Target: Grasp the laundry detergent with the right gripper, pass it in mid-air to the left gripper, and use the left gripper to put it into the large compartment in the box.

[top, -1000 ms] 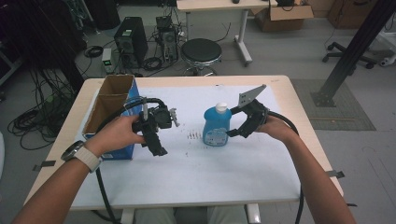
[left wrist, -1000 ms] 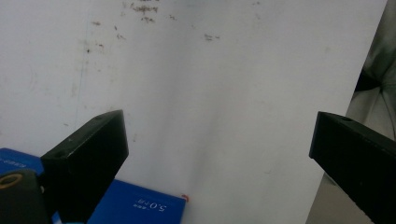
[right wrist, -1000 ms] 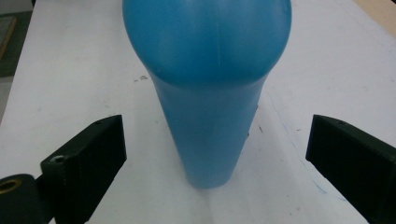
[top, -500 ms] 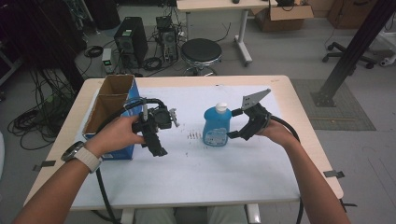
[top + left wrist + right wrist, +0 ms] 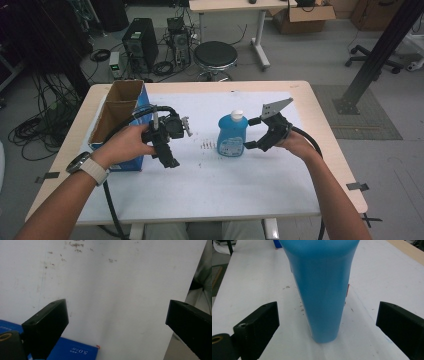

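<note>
A blue bottle with a white cap stands upright on the white table sheet near its middle. My right gripper is just to the bottle's right, open, with its jaws pointing at it. In the right gripper view the bottle stands centred ahead of the gap, and neither jaw of the right gripper touches it. My left gripper is held left of the bottle, jaws pointing down at the sheet. In the left gripper view the left gripper is open and holds nothing.
An open cardboard box with blue sides stands at the table's left, next to my left hand; its blue corner shows below the left jaws. Small dark marks dot the sheet. A stool and computers stand beyond the table.
</note>
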`<state>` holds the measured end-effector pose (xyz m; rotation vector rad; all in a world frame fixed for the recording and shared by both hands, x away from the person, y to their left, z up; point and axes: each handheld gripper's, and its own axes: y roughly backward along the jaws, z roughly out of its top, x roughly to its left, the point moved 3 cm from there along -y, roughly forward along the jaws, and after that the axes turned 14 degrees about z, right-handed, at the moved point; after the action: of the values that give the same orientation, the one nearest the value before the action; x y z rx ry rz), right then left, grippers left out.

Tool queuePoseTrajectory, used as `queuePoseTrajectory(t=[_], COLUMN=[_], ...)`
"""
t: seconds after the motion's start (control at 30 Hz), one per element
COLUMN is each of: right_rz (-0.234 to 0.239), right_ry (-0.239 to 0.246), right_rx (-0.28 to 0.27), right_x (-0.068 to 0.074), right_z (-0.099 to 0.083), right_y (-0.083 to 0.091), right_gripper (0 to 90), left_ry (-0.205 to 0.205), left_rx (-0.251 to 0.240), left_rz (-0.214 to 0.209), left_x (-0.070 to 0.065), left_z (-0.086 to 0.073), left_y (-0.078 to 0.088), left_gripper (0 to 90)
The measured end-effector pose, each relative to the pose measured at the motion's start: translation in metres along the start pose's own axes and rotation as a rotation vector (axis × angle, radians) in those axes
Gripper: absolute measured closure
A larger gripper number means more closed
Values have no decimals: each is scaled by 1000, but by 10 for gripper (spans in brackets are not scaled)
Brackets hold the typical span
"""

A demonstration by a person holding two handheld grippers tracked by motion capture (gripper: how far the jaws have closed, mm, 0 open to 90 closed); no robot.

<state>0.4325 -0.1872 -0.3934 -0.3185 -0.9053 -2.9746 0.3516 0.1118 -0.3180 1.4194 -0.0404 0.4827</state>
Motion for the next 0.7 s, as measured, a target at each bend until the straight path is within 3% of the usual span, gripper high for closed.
queuePoseTrajectory(t=[0.7], right_rz=[1], right_ry=[5], right_rx=[-56], right_x=[-3], right_z=[-4], right_y=[-5], right_gripper=[46], left_ry=[1], left_rx=[-5], left_rz=[1], left_x=[-1], left_z=[1], left_y=[-1], left_gripper=[50])
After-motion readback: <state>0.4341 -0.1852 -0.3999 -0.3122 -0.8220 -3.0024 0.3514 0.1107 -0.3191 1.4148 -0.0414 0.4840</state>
